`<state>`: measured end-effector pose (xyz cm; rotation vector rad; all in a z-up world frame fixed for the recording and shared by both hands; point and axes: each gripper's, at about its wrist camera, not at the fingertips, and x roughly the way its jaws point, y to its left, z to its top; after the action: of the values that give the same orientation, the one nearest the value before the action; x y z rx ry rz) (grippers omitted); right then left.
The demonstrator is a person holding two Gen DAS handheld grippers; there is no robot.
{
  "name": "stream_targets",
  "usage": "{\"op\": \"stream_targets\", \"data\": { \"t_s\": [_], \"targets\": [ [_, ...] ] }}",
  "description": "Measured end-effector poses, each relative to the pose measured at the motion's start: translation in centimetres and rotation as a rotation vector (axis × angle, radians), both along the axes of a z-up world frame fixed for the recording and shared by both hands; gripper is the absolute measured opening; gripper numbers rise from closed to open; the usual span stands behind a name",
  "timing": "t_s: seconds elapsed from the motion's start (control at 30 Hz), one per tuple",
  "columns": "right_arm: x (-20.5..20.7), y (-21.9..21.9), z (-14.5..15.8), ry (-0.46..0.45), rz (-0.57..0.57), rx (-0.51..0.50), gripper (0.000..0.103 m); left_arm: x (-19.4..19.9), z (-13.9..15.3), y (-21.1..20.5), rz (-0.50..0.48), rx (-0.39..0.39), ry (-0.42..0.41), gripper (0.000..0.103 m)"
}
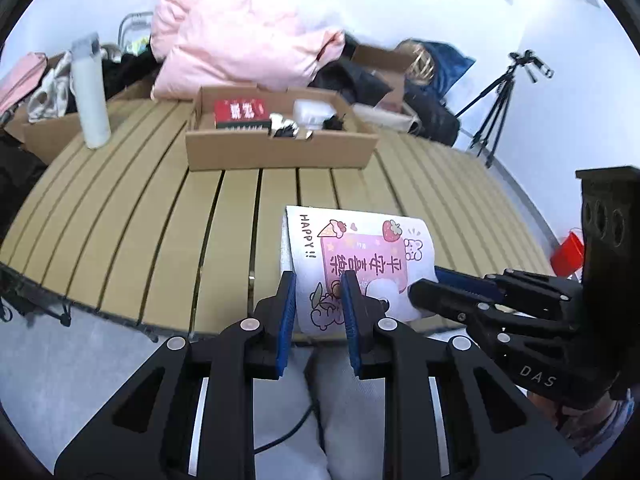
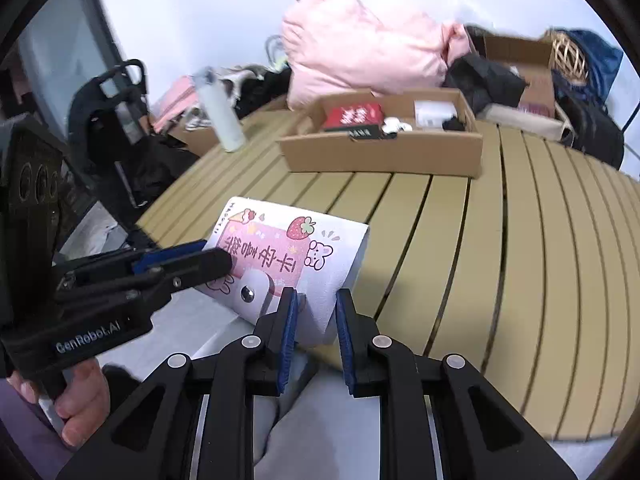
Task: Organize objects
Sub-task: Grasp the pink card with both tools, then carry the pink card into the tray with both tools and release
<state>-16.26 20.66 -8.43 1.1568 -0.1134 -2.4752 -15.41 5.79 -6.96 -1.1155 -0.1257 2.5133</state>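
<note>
As seen along the fingers, left gripper (image 1: 316, 304): narrowed onto the near left part of the printed box, blue pads pressing on it from either side.
Right gripper (image 2: 316, 312): likewise narrowed, pinching the box's near right corner between its blue pads; comes in from the right in the left wrist view.
Hand (image 2: 80, 400): wrapped round the left gripper's handle, low on the left of the right wrist view.
Grey trousers (image 1: 348, 400): directly below both grippers, in front of the table edge.
Printed box (image 1: 360, 256): white, with a strawberry, a bear, a pink panel and the word HAPPY!!; held by both grippers over the near edge of the table, jutting out past it; cannot tell whether resting on the slats.
Table (image 1: 140, 240): tan slats with dark gaps, running away from the near edge.
Cardboard tray (image 1: 280, 152): further back on the table, well apart from the printed box; holds a red packet (image 1: 239, 111), a white packet (image 1: 314, 110) and small black items too blurred to name.
White bottle (image 1: 90, 92): upright near the table's far left corner.
Pink quilted bundle (image 1: 240, 40): heaped behind the tray, against the wall.
Tripod (image 1: 500, 108): black, on the floor at far right.
</note>
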Motion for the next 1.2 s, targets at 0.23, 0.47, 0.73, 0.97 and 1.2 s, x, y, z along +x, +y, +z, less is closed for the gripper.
{"op": "stream_targets", "data": {
  "t_s": [0.23,0.47,0.73,0.97,1.2],
  "targets": [
    [3.1,0.1,3.1,0.073,-0.015,-0.023,0.021,1.9,3.2,0.4,0.003,-0.012,0.097,0.018],
    [-1.9,0.3,4.9,0.111,-0.003,-0.035,0.021,-3.9,5.8,0.8,0.008,-0.035,0.184,0.018],
    [-18.5,0.0,7.7,0.114,0.051,-0.058,0.021,-18.9,7.4,0.4,0.020,-0.005,0.184,0.015],
    [-31.8,-0.5,-0.8,-0.155,0.080,-0.090,0.021,-29.5,0.3,0.5,0.021,-0.016,0.018,0.015],
    [-35.9,0.6,-7.8,-0.304,0.000,-0.004,0.022,-34.0,-8.3,2.3,-0.001,-0.089,-0.177,0.019]
  ]
}}
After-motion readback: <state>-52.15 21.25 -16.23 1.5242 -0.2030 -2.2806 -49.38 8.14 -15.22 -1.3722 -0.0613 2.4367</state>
